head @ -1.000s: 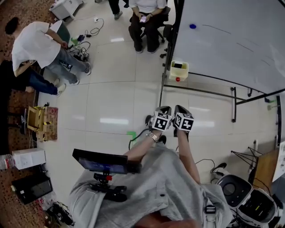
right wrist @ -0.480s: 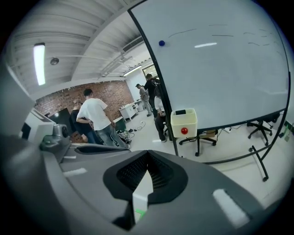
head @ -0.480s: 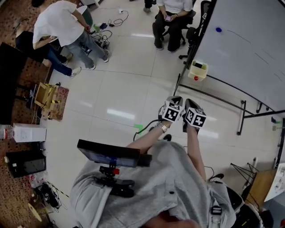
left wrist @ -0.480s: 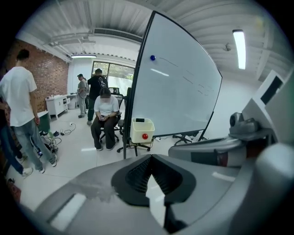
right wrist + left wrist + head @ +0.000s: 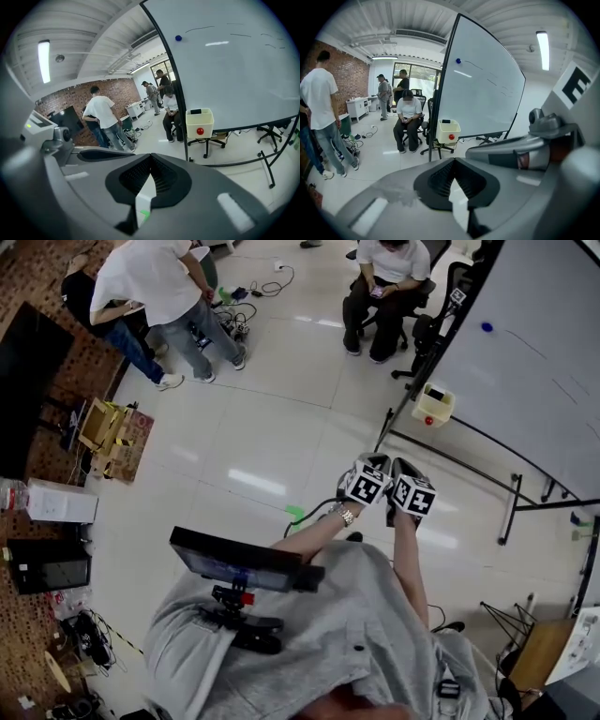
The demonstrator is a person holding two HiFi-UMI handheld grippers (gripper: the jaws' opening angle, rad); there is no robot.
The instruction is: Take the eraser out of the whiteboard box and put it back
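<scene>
The cream whiteboard box [image 5: 434, 405] hangs on the whiteboard's frame, well ahead of both grippers. It has a red dot on its front, and the dark eraser [image 5: 446, 121] rests in its top. The box [image 5: 448, 131] sits in the middle distance of the left gripper view, and the box [image 5: 200, 123] and eraser [image 5: 196, 111] also show in the right gripper view. My left gripper [image 5: 374, 463] and right gripper [image 5: 403, 467] are held side by side in the air, pointing toward the box. Both the left gripper [image 5: 457, 187] and the right gripper [image 5: 147, 187] are shut with nothing between their fingers.
The large whiteboard [image 5: 544, 362] on a wheeled stand [image 5: 511, 512] fills the right. A seated person [image 5: 380, 287] is left of the box on an office chair. Another person [image 5: 155, 287] stands by floor cables. A cardboard box [image 5: 103, 432] lies at left, green tape [image 5: 296, 514] on the floor.
Both grippers have lifted a little and moved on toward the whiteboard, still side by side and shut. The head view has swung, so the box sits further right.
</scene>
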